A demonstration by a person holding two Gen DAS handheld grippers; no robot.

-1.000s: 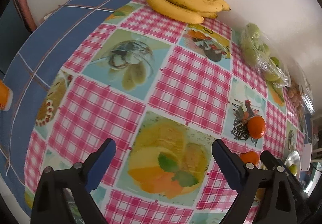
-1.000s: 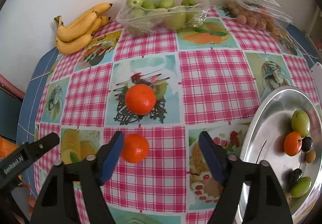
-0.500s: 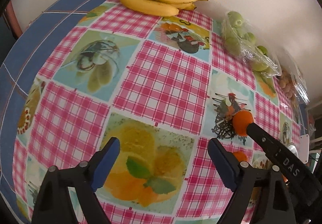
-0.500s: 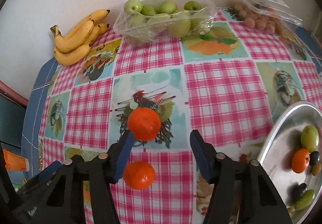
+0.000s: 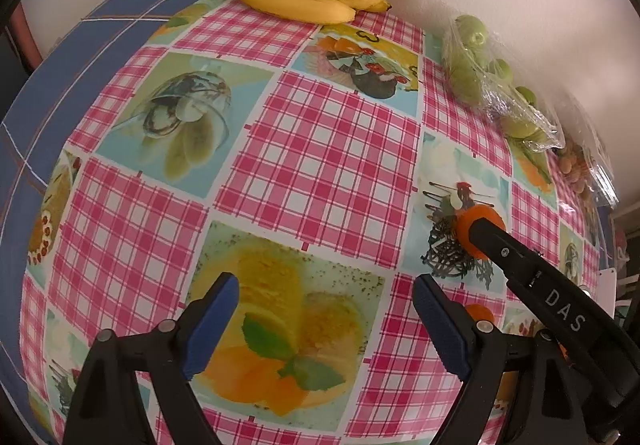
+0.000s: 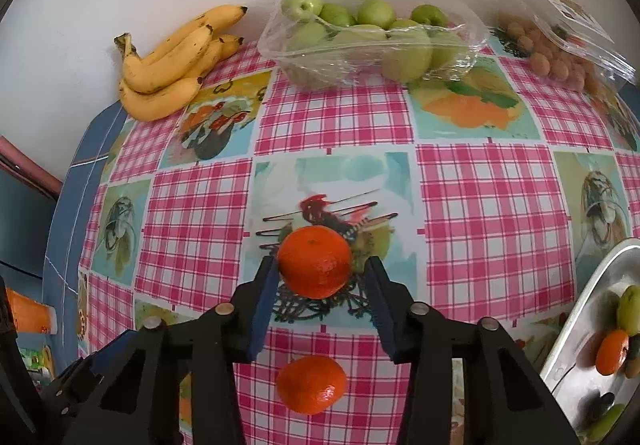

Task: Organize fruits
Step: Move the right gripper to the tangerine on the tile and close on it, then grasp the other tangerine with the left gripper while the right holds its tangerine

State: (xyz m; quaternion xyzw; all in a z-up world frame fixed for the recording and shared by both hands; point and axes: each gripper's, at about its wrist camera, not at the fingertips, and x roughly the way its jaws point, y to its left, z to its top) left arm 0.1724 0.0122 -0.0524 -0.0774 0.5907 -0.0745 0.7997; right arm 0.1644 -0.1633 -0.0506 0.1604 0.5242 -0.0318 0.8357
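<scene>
On the checked tablecloth, an orange lies between the blue pads of my right gripper. The jaws are closing on it; the left pad is at its side and a thin gap shows on the right. A second orange lies nearer, under the gripper's body. In the left wrist view a right gripper finger covers part of the far orange. My left gripper hangs open over a printed fruit square with nothing between its fingers. The near orange peeks out behind its right finger.
A steel tray at the right edge holds an orange and several green and dark fruits. Along the wall lie bananas, a clear bag of green apples and a bag of small brown fruits. The blue table edge drops off left.
My right gripper has moved forward from the near orange to the far one, and its jaws have narrowed around it. Its finger has come into the left wrist view. The left gripper drifted slightly.
</scene>
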